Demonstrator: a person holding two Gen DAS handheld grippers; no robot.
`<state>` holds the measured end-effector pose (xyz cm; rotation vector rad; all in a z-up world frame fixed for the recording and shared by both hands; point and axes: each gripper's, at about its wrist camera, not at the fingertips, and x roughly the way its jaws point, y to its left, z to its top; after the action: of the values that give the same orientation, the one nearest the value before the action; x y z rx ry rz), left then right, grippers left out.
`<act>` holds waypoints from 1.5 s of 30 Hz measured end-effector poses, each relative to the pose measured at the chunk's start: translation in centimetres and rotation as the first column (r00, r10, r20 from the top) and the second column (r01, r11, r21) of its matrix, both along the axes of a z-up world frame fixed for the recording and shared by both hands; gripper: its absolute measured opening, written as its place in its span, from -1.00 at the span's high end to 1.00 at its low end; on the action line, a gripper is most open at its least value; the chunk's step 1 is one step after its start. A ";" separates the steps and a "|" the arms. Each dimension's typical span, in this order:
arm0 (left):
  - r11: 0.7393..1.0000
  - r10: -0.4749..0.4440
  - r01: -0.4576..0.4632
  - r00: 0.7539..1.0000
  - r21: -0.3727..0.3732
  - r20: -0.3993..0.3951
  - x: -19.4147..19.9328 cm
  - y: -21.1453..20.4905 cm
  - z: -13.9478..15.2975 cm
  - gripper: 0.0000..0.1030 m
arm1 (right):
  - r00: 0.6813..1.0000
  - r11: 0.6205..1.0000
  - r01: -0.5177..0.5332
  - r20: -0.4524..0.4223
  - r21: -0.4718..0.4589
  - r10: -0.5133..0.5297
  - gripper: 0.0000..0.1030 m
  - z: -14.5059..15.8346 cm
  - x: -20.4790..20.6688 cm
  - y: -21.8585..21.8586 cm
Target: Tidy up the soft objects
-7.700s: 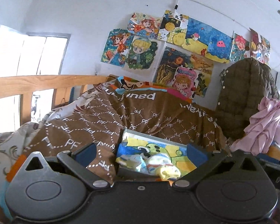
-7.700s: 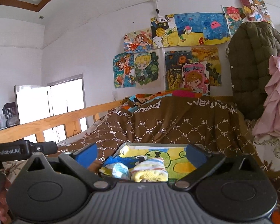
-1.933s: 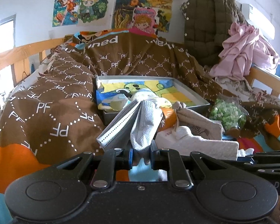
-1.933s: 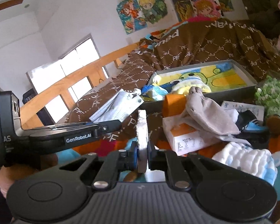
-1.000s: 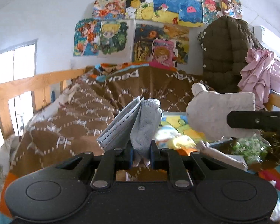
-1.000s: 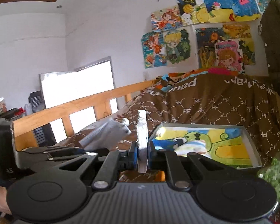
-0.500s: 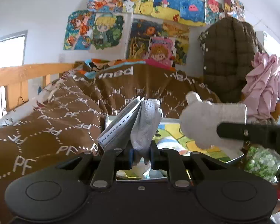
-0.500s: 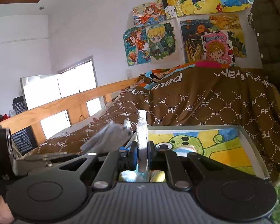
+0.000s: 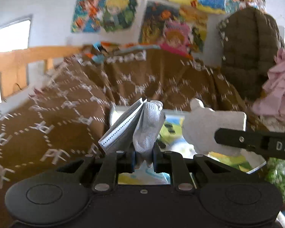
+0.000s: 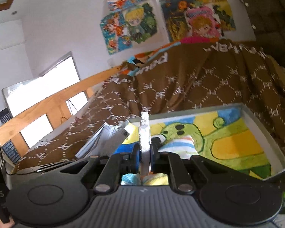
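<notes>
1. Since half a second ago both of my grippers have dropped closer to the tray (image 10: 264, 133); in the right view its green cartoon lining now fills much more of the frame, and the posters (image 10: 134, 24) have slid toward the top.
2. My left gripper (image 9: 144, 158) is still clamped on the mask (image 9: 134, 127), which fans up from the closed jaws: a pleated blue-edged fold on the left, a white mesh part on the right.
3. My right gripper (image 10: 144, 156) still pinches the grey sock (image 10: 144, 133), seen edge-on as a thin upright strip between the closed jaws.
4. From the left view that sock (image 9: 209, 127) shows its flat side, held out over the tray's near part, with the right gripper's black arm crossing in front of it.
5. From the right view the mask (image 10: 104, 140) sits at the tray's left rim, just beside the sock and lower against the tray than before.
6. Below the sock, inside the tray, I see a striped roll (image 10: 178, 148) and a blue bundle (image 10: 125, 149), both in the near-left corner.
7. Behind the tray rises the brown blanket (image 10: 199, 83); a wooden rail (image 10: 53, 98) runs along the left.
8. The left view is motion-blurred, so finer detail in the tray is unreadable there.
</notes>
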<state>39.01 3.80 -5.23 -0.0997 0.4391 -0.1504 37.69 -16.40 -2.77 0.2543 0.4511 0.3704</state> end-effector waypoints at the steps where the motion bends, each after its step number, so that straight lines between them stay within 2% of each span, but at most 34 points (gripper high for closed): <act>1: 1.000 -0.009 0.009 1.000 0.011 -0.009 0.3 -0.1 -0.2 0.66 | 1.000 1.000 0.006 -0.009 0.004 -0.006 0.77 -0.1 0.2 0.0; 11: 0.999 -0.043 0.041 0.997 -0.030 -0.061 1.2 0.8 -0.8 0.66 | 0.997 1.000 0.021 -0.081 0.003 -0.020 0.77 -1.1 1.1 0.3; 18: 0.998 -0.064 0.063 0.996 -0.013 -0.060 1.7 0.6 -1.2 0.62 | 0.994 0.999 0.037 -0.102 -0.013 -0.038 0.77 -1.2 1.5 0.6; 21: 0.998 -0.067 0.066 0.996 -0.015 -0.060 1.7 0.5 -1.3 0.54 | 0.993 0.999 0.045 -0.109 -0.020 -0.047 0.74 -1.3 1.7 0.6; 22: 0.998 -0.067 0.066 0.996 -0.018 -0.062 1.8 0.5 -1.3 0.45 | 0.992 0.998 0.050 -0.111 -0.024 -0.052 0.71 -1.4 1.7 0.5; 27: 0.997 -0.067 0.065 0.996 -0.041 -0.066 1.9 0.5 -1.8 0.41 | 0.989 0.997 0.074 -0.129 -0.030 -0.077 0.63 -1.8 2.0 0.0; 32: 0.996 -0.078 0.076 0.995 -0.049 -0.060 1.8 0.3 -1.9 0.20 | 0.985 0.995 0.091 -0.142 -0.034 -0.095 0.59 -1.8 2.2 -0.4; 34: 0.996 -0.079 0.076 0.995 -0.051 -0.059 1.7 0.2 -1.9 0.10 | 0.984 0.995 0.098 -0.147 -0.033 -0.101 0.44 -1.6 2.2 -0.6; 37: 0.995 -0.078 0.074 0.995 -0.071 -0.058 1.5 0.4 -1.9 -0.01 | 0.983 0.994 0.107 -0.150 -0.027 -0.110 0.32 -1.4 2.1 -1.1; 45: 0.990 -0.077 0.071 0.996 -0.120 -0.047 0.6 0.4 -1.8 -0.37 | 0.980 0.993 0.118 -0.159 0.000 -0.116 0.10 -1.0 2.1 -2.4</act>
<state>39.61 4.18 -7.00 -0.2038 0.4855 -0.2474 39.83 -18.81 -3.75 0.3195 0.5882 0.2381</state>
